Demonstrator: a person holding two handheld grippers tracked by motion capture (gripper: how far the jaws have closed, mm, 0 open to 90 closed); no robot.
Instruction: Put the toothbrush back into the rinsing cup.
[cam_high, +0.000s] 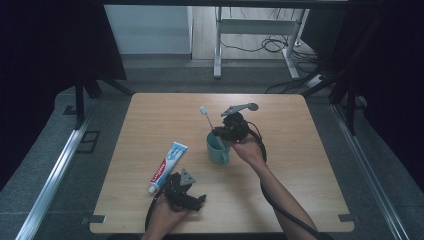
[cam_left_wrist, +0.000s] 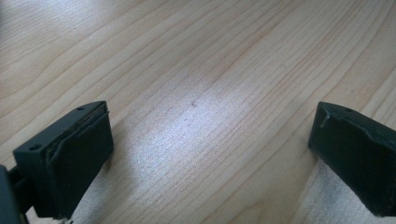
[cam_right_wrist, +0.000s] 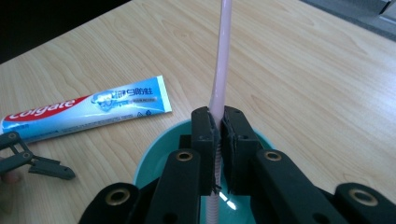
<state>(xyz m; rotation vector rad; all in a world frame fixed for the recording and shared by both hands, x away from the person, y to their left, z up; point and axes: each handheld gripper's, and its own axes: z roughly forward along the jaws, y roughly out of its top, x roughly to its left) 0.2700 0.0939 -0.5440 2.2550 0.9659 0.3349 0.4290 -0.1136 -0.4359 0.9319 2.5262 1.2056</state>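
The right gripper (cam_right_wrist: 218, 135) has its jaws clenched on the pink toothbrush (cam_right_wrist: 221, 60), gripping the handle low on its length with the lower end reaching into the teal cup (cam_high: 218, 148). In the high view the brush leans toward 11 o'clock, its white bristle head (cam_high: 203, 109) above and beyond the cup rim. The cup stands near the middle of the worktop (cam_high: 300, 165).

The left gripper (cam_high: 186, 192) rests at 7 o'clock from the cup, well apart from it; its jaws are released and spread wide, with bare wood between them. The toothpaste tube (cam_high: 168, 167) lies flat between that gripper and the cup, cap end toward the person.

Step in hand, as judged: seating the toothbrush in the cup. To do it well, lower the handle until its end meets the cup floor, let the shaft lean on the rim, then release without dragging the brush sideways. The cup looks light and could tip if the handle levers against its wall; the free gripper could steady it.

Materials: the worktop is pale wood-grain laminate, smooth with a soft sheen. The cup appears to be glossy plastic or glazed ware, round, with a handle. The toothbrush handle is slim, smooth plastic, ribbed low down. The tube is soft laminate, flattened at its tail, printed in blue, white and red.
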